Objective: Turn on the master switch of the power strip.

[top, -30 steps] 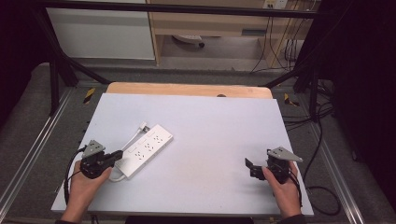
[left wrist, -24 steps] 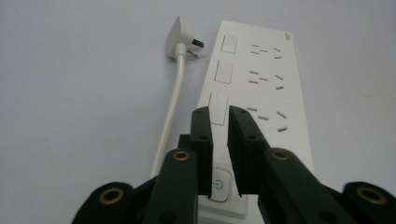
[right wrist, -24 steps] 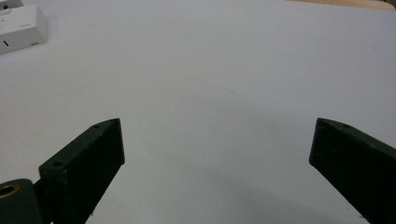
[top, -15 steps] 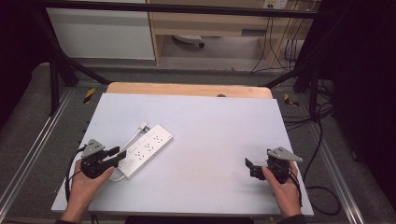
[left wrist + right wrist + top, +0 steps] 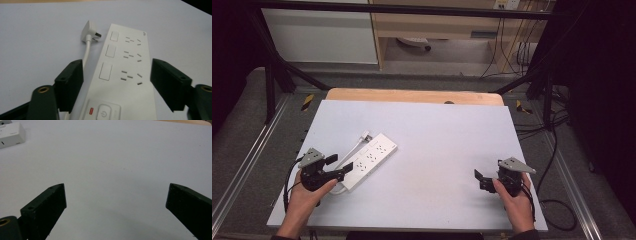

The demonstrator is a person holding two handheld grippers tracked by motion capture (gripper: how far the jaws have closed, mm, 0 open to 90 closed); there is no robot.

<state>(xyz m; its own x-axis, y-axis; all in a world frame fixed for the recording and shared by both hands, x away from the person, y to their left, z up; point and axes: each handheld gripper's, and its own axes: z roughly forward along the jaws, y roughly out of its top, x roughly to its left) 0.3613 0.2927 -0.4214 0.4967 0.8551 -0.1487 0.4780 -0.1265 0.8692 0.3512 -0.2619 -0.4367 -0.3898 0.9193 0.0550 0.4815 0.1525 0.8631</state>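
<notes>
The left tongs [image 5: 116,85] gape apart astride the near end of the white power strip [image 5: 125,72]. The right tongs [image 5: 115,212] gape apart over bare white surface [image 5: 437,135].

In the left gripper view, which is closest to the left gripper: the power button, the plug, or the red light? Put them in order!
1. Red light and power button, side by side between the jaws, too close to call.
2. Plug, far end, left of the power strip.

Both grippers [image 5: 334,167] [image 5: 479,180] showing black blocky jaws, brass screw inserts, grey triangular top plates, black cables trailing; forearms bare.
</notes>
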